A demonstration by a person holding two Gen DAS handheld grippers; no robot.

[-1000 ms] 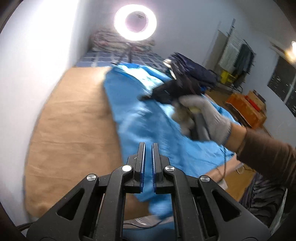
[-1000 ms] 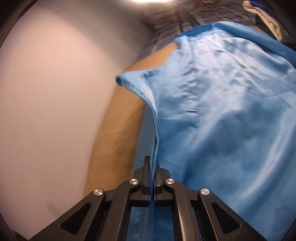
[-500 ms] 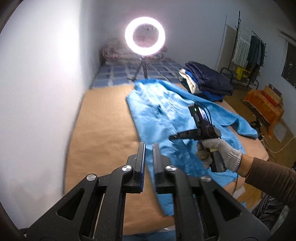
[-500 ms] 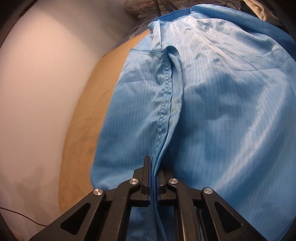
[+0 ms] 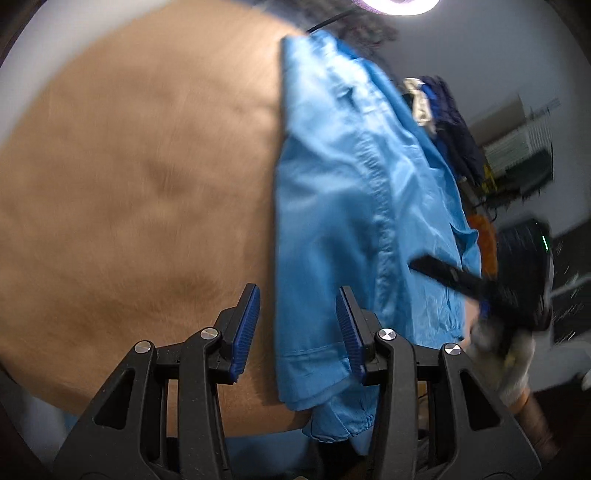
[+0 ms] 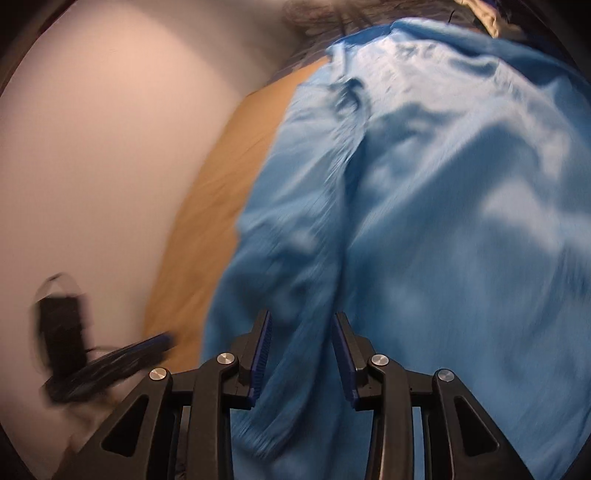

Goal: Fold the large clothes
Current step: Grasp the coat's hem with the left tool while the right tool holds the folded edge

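Observation:
A large light-blue garment [image 5: 354,192] lies spread on the tan bed cover [image 5: 129,166]. My left gripper [image 5: 298,328] hangs low over the garment's near left edge. Its jaws are opening and that edge runs between the pads, untouched. In the right wrist view the garment [image 6: 443,221] fills the frame, blurred by motion. My right gripper [image 6: 301,350] has its jaws opening over a loose ridge of the cloth, and the pads stand off it. A gloved hand [image 5: 506,358] carries the right gripper [image 5: 443,275] at the garment's right side.
A white wall [image 6: 92,147] runs along the bed's far side. A pile of dark folded clothes [image 5: 450,122] sits beyond the garment, under a ring light [image 5: 399,5]. An orange item [image 5: 484,236] and room clutter lie past the bed's right edge.
Both jaws went from shut to apart. The right gripper let go of the garment's fold, which dropped flat. The left gripper came down to the garment's near edge and rolled.

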